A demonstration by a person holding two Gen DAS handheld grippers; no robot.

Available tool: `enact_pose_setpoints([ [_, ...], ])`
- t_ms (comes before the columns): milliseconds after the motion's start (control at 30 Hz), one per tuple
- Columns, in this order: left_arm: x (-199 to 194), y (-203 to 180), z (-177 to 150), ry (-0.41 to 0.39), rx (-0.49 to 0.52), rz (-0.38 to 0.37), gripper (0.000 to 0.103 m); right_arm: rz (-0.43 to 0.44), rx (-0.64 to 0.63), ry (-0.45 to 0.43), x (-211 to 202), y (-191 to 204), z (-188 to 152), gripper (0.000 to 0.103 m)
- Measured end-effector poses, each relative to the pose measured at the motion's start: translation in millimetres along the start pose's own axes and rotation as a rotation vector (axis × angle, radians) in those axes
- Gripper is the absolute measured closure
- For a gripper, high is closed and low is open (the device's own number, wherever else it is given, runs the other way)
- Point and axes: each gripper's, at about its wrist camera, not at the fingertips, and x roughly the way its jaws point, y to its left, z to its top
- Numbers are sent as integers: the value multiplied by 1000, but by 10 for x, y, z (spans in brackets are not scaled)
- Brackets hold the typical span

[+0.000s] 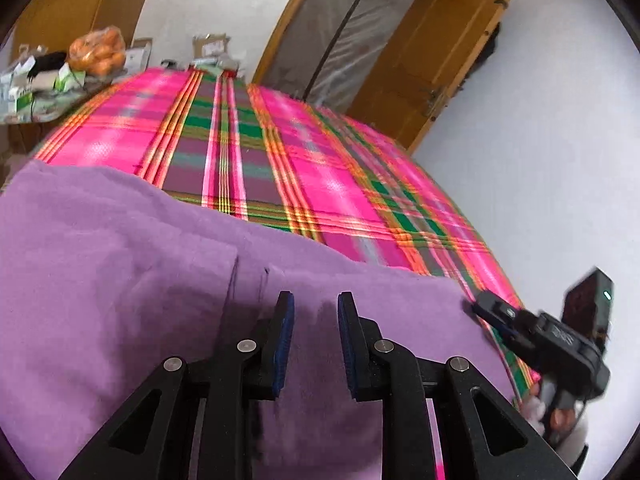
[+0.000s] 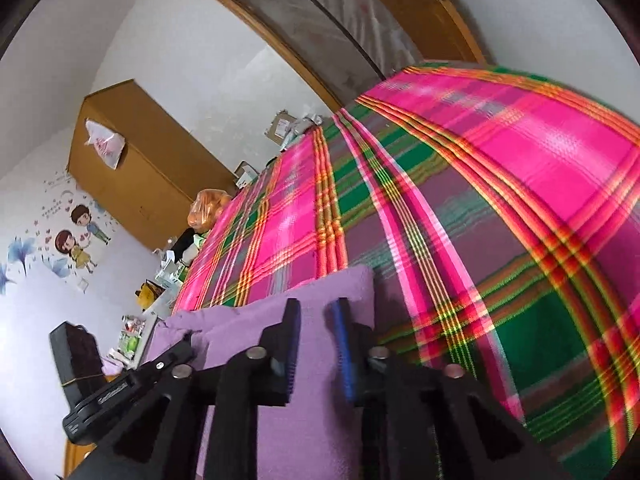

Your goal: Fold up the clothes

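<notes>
On the far left of the left wrist view, a cluttered counter [image 1: 28,96] carries cartons and a bag of oranges [image 1: 98,50], just beyond the edge of the bed. The bed's plaid sheet [image 1: 240,144], pink, green and orange, fills the middle of that view. A purple cloth [image 1: 120,264] lies on the near part of the sheet, spread flat with a folded edge running through it. The left gripper [image 1: 316,312] hangs over the cloth with its jaws apart; the blue pads [image 1: 285,344] show a clear gap and nothing is pinched between them. Further right, the right gripper [image 1: 478,304] reaches to the cloth's right edge, a hand [image 1: 560,412] on its handle. Behind it stand an open wooden door [image 1: 432,56] and a white wall.

In the right wrist view, the right gripper [image 2: 316,308] has its jaws apart above the cloth's [image 2: 304,420] corner, the cloth passing under the gap, not clamped.
</notes>
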Motion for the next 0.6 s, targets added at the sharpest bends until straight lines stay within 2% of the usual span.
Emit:
enact_pose_setpoints([
  [167,-159,-30,-262,-12,46,-6,80,-25,-3,22,58,-33,-17,81],
  [333,-227,-65,-346,-30,104,17,80,-93,-154,1,-81,192,-174,80],
  [400,-294,-72,-385,-45,117,-2,80,-86,-209,-17,-156,282,-263,80],
  [600,-328,-42,-512,-42,133,-21,80,-150,-348,-7,-145,386,-559,80],
])
